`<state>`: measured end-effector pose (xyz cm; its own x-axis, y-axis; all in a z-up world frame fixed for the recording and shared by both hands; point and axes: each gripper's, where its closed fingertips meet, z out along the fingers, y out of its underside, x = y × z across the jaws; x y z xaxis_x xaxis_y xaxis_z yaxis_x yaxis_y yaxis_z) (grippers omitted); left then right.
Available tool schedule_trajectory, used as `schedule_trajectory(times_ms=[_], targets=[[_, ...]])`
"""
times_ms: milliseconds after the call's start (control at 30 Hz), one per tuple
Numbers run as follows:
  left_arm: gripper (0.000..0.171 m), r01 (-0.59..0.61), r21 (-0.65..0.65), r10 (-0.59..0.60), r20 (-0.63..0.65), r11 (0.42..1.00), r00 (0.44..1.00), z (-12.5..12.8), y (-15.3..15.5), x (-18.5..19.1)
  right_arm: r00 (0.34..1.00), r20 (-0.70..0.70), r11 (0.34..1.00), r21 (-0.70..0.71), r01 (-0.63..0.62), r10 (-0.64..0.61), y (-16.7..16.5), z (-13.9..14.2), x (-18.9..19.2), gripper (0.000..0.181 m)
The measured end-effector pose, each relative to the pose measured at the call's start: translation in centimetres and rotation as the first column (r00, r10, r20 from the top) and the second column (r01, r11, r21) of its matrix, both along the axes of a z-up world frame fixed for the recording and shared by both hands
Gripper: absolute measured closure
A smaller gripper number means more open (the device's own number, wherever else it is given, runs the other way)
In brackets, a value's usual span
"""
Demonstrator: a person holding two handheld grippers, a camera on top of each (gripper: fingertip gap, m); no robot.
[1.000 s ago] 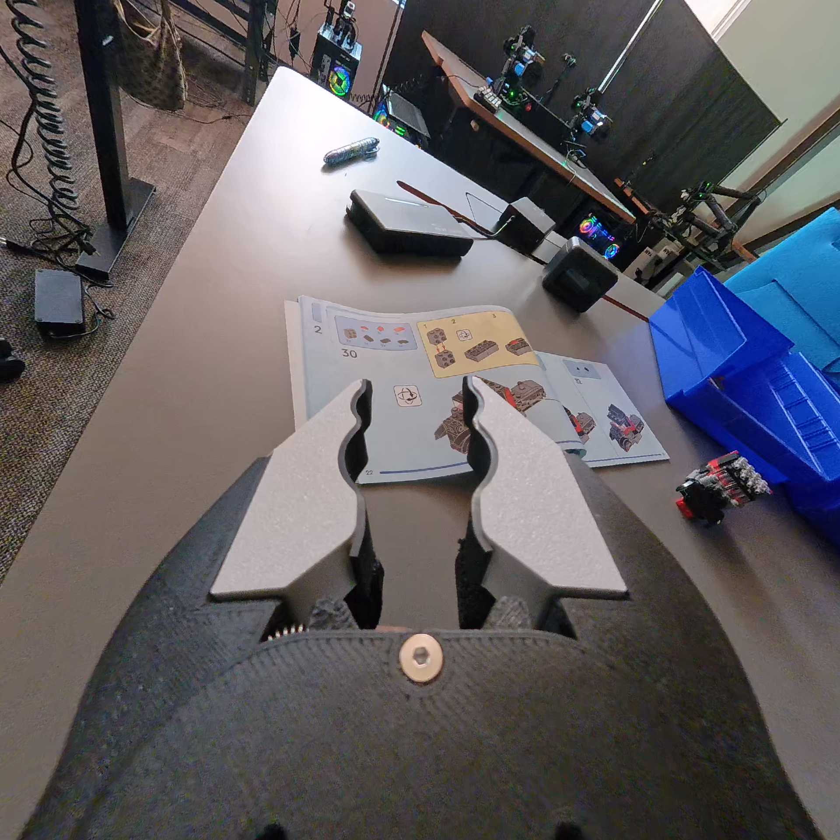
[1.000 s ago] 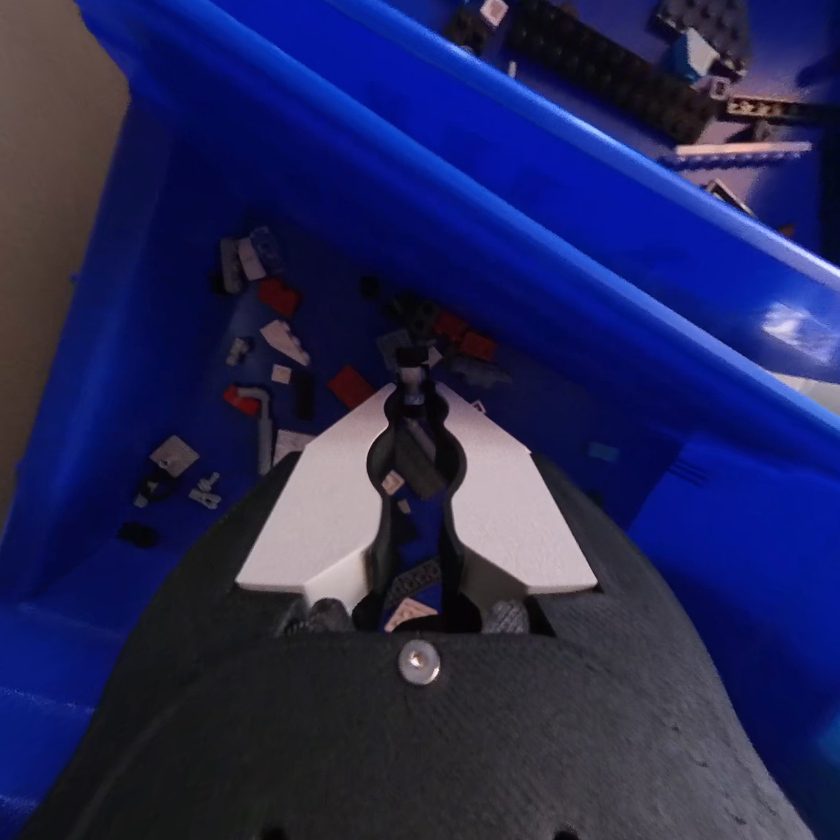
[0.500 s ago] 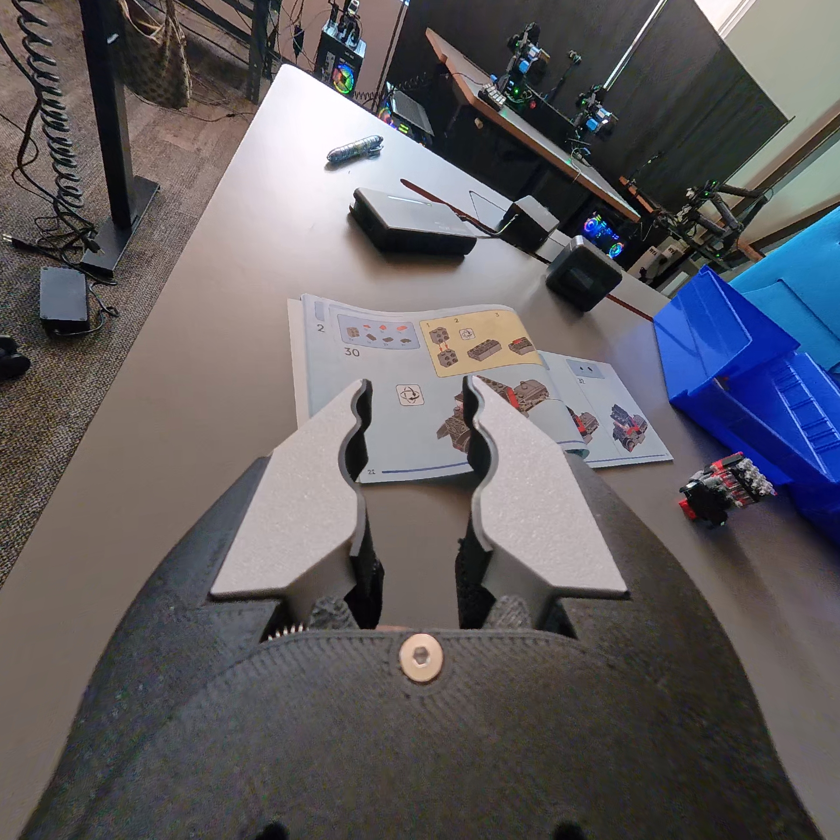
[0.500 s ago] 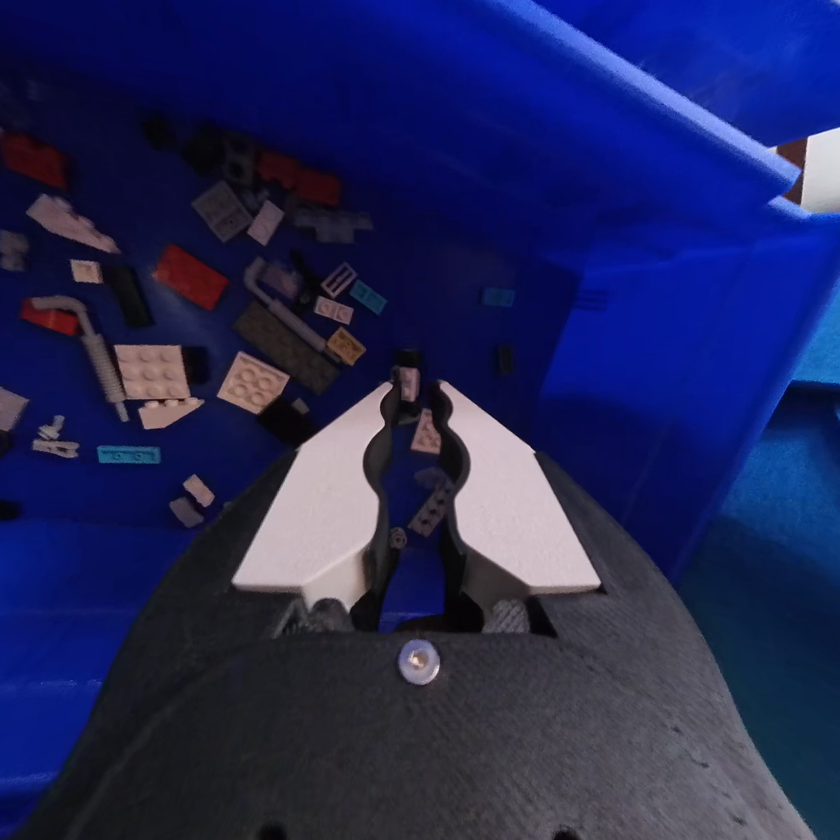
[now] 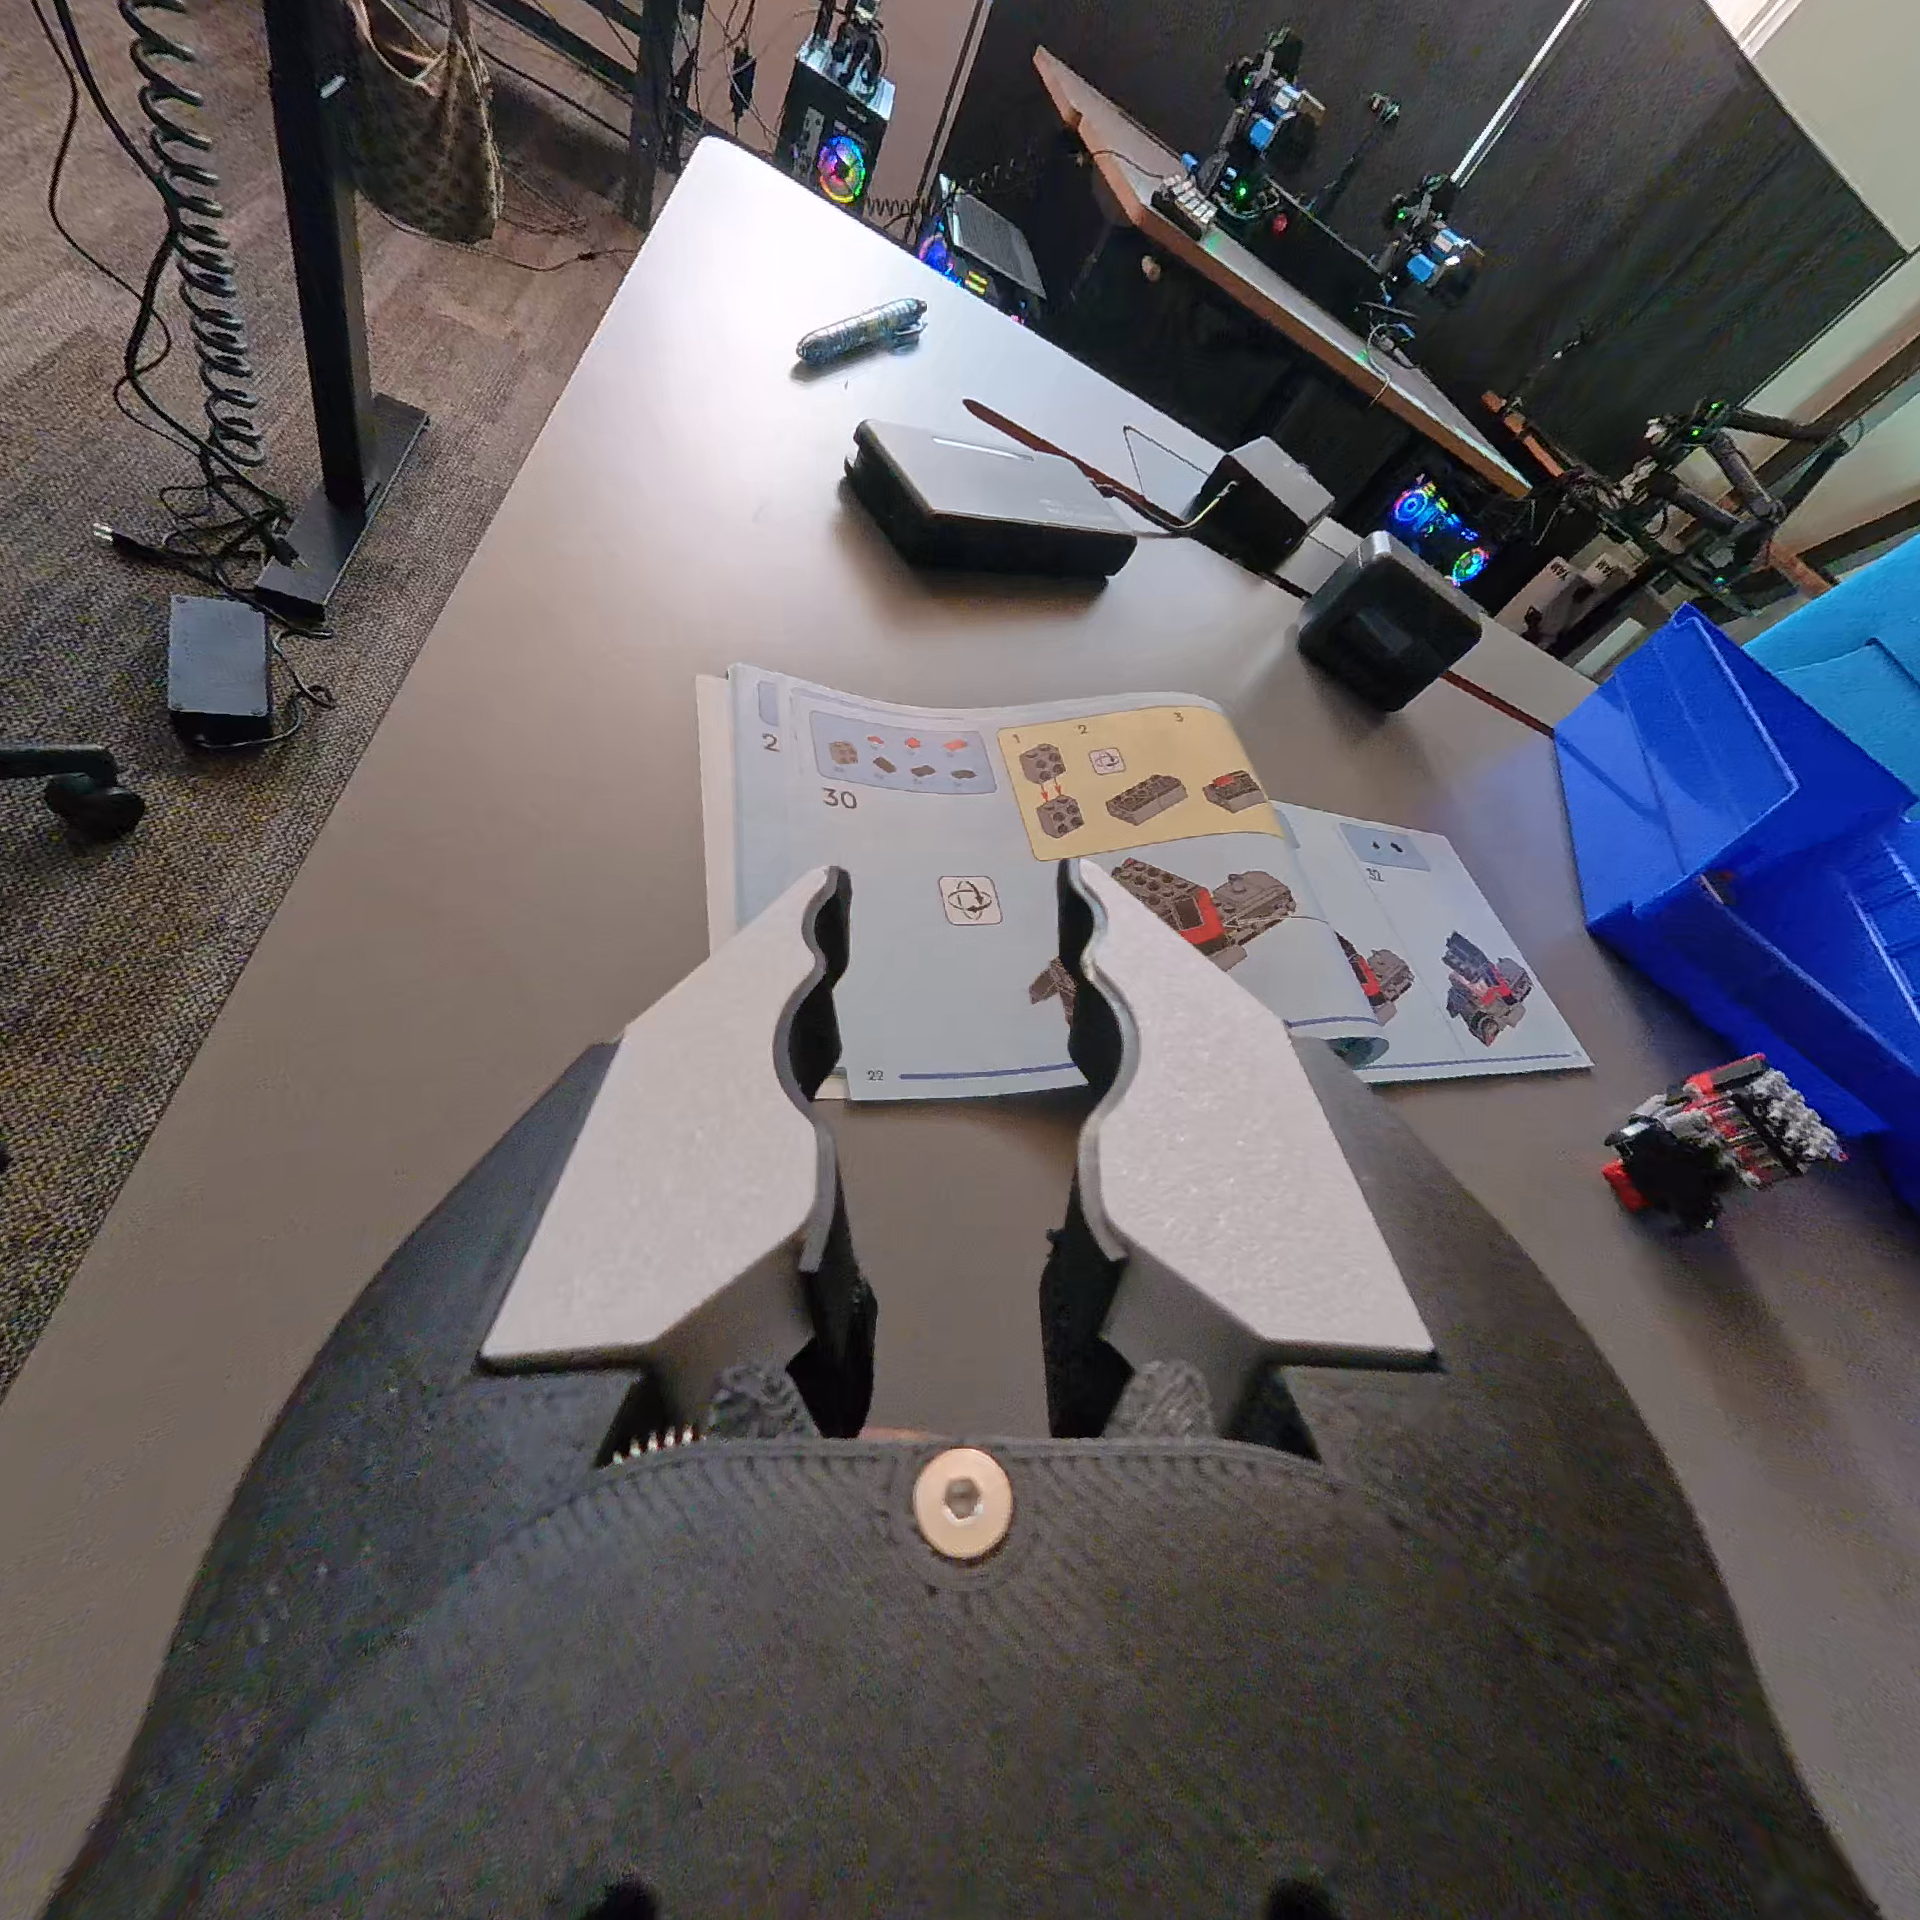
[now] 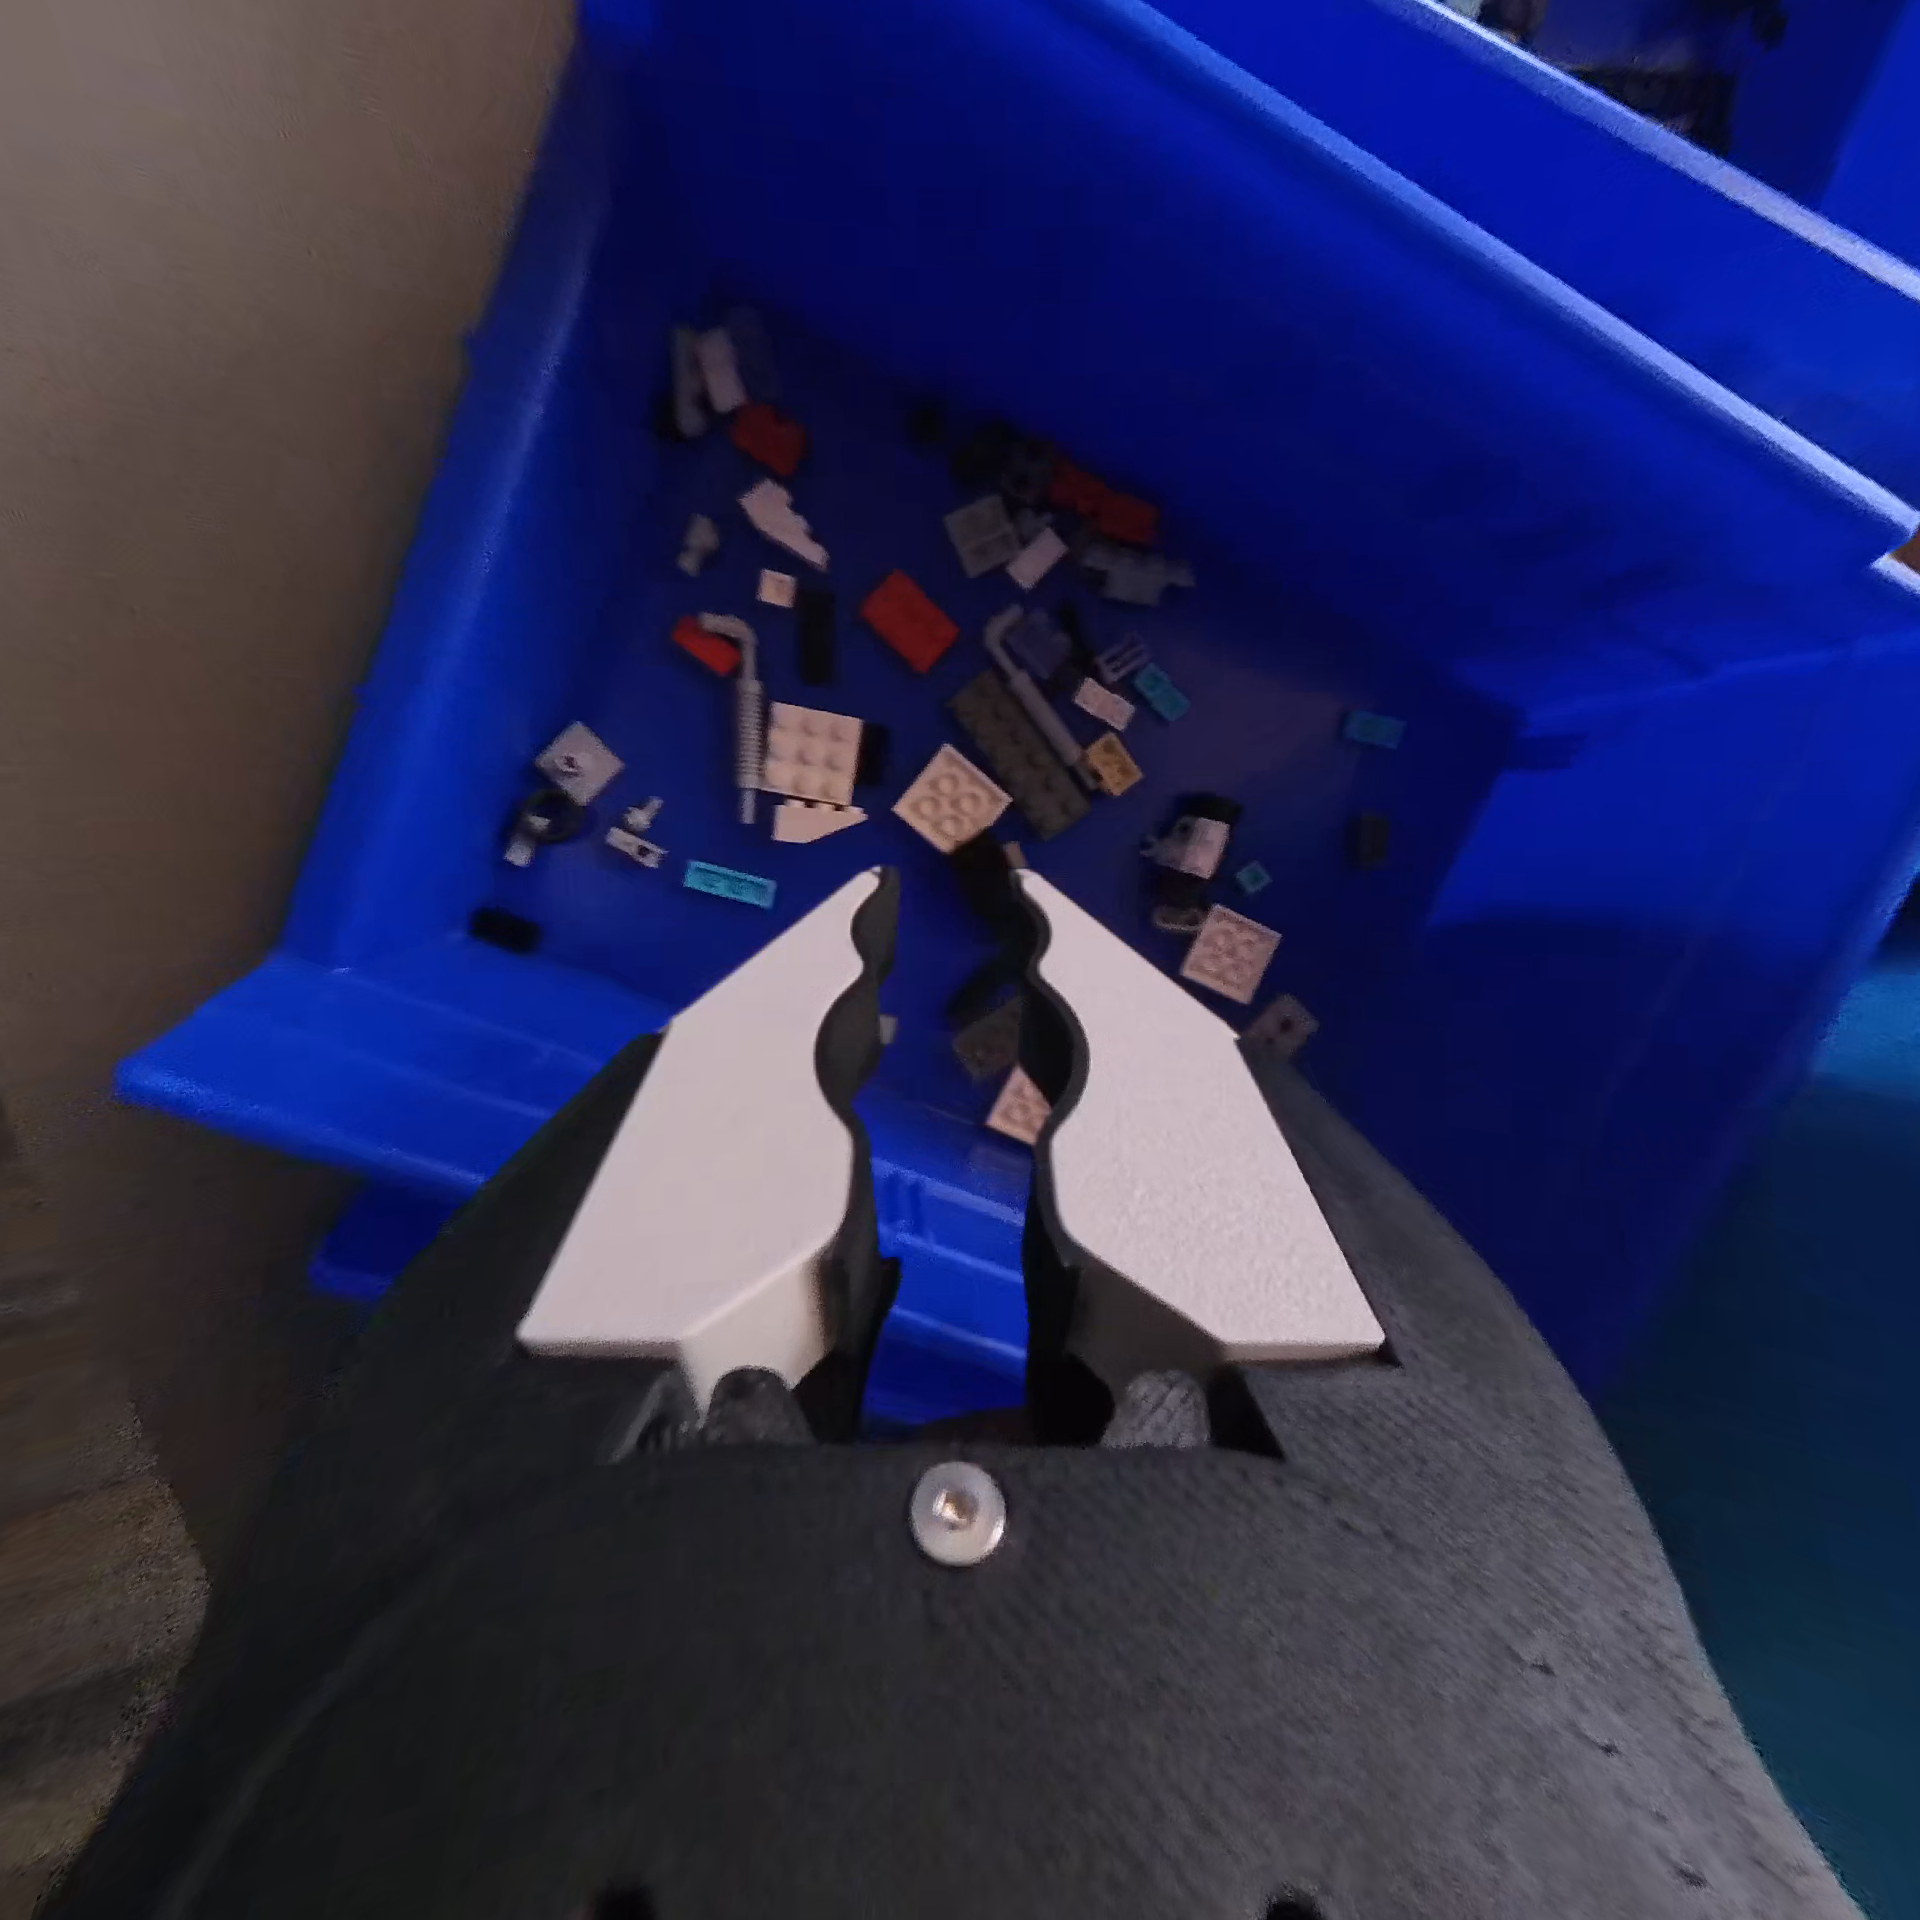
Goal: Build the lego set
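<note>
My left gripper (image 5: pixel 951 883) is open and empty, held low over the brown table (image 5: pixel 499 831). It points at the open instruction booklet (image 5: pixel 894 821). A small partly built red, black and grey model (image 5: pixel 1714 1143) stands on the table to the right, beside a blue bin (image 5: pixel 1704 831). My right gripper (image 6: pixel 951 883) is open and empty above a blue bin (image 6: pixel 1143 260). Several loose pieces lie in this bin: a red plate (image 6: pixel 909 618), a tan square plate (image 6: pixel 816 748), a dark long plate (image 6: pixel 1018 748) and a small black and white piece (image 6: pixel 1195 831).
A flat black box (image 5: pixel 977 509), two black cubes (image 5: pixel 1387 623) (image 5: pixel 1262 499) and a pen-like object (image 5: pixel 862 327) lie beyond the booklet. The table edge runs along the left, with carpet and cables below. A second blue bin (image 6: pixel 1558 156) adjoins the first. The right tips stand about 8 cm off the tan square plate (image 6: pixel 816 748).
The right gripper was nearly shut on a small piece inside the bin. It has opened, drawn back and turned, and its tips are empty. The left gripper has barely moved.
</note>
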<state>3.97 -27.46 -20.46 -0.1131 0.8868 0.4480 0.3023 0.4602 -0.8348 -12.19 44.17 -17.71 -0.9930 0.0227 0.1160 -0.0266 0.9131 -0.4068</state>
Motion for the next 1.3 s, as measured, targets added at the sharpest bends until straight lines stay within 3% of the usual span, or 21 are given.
schedule_trajectory(times_ms=[300,900,1300], targets=[[0.131,-0.028,-0.005,0.028,0.026,1.0,0.999,-0.4,-0.4,-0.2,0.995,0.1,0.991,-0.13,0.042,-0.029,0.5,1.2,2.2,0.16],[0.131,-0.053,-0.011,0.054,0.052,0.999,0.997,-0.8,-0.7,-0.3,0.989,0.142,0.985,-0.162,0.053,-0.03,0.9,-0.1,1.6,0.16],[0.131,-0.049,-0.004,0.05,0.046,0.999,0.998,-0.7,-0.7,-0.3,0.99,0.116,0.981,-0.172,0.093,-0.073,1.8,1.1,1.8,0.16]])
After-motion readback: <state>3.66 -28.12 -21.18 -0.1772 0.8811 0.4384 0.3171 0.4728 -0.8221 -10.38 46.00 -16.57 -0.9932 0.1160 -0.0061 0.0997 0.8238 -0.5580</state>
